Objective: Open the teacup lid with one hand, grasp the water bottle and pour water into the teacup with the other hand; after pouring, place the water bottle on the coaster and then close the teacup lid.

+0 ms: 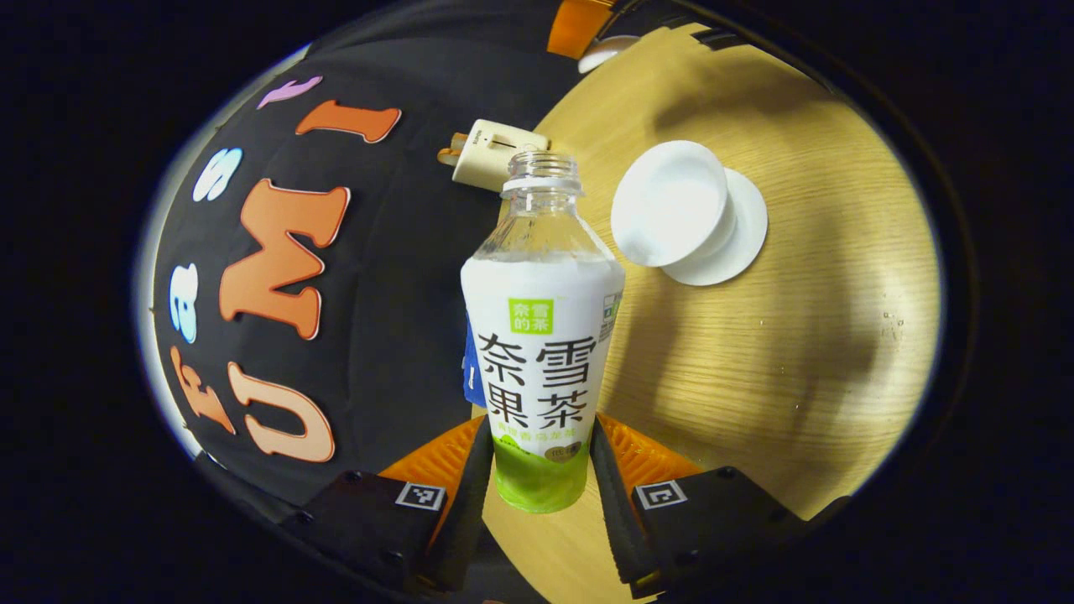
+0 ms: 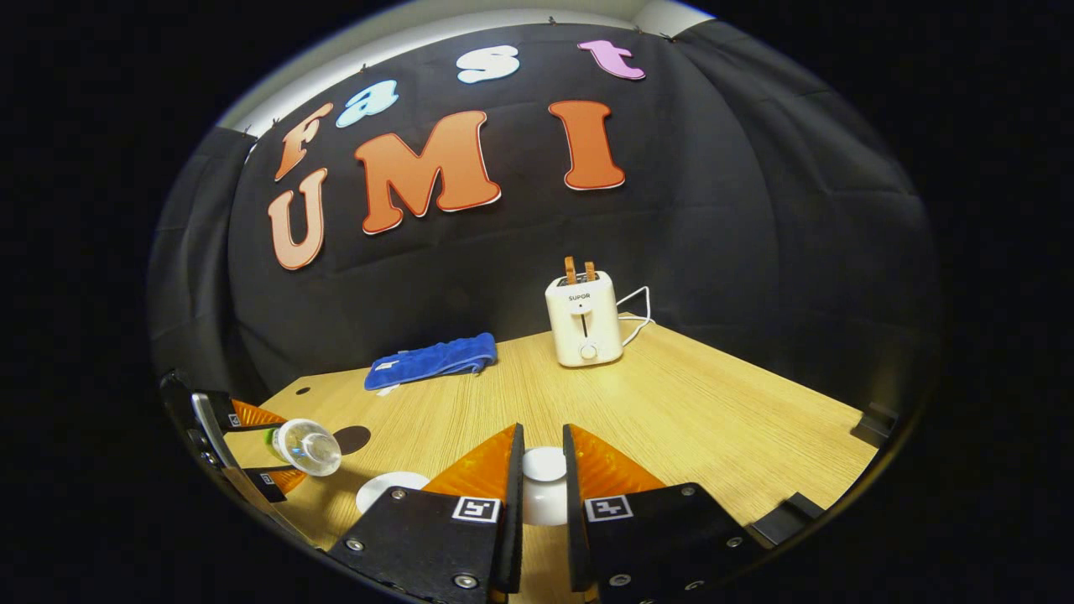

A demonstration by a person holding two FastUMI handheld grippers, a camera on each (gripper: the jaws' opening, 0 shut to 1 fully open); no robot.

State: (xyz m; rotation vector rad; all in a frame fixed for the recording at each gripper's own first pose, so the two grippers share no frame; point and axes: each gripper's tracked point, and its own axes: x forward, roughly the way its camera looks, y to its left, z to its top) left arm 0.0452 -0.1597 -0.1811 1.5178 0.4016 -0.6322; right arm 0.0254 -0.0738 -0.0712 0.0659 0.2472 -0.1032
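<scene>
In the left gripper view my left gripper (image 1: 541, 440) is shut on the lower part of an uncapped clear bottle (image 1: 541, 335) with a white and green label. The bottle's mouth points near the open white teacup (image 1: 669, 204), which stands on its white saucer (image 1: 742, 239). No stream of water shows. In the right gripper view my right gripper (image 2: 544, 434) is shut on the white teacup lid (image 2: 544, 468), held above the table. At the far left of that view sit the left gripper (image 2: 252, 449), the tilted bottle (image 2: 307, 446), a dark round coaster (image 2: 354, 438) and the teacup (image 2: 388, 492).
A white toaster (image 2: 583, 320) with its cord stands at the back of the wooden table (image 2: 713, 419), also seen as the toaster (image 1: 489, 151). A folded blue cloth (image 2: 432, 359) lies along the back edge. The black wall closes off the far side.
</scene>
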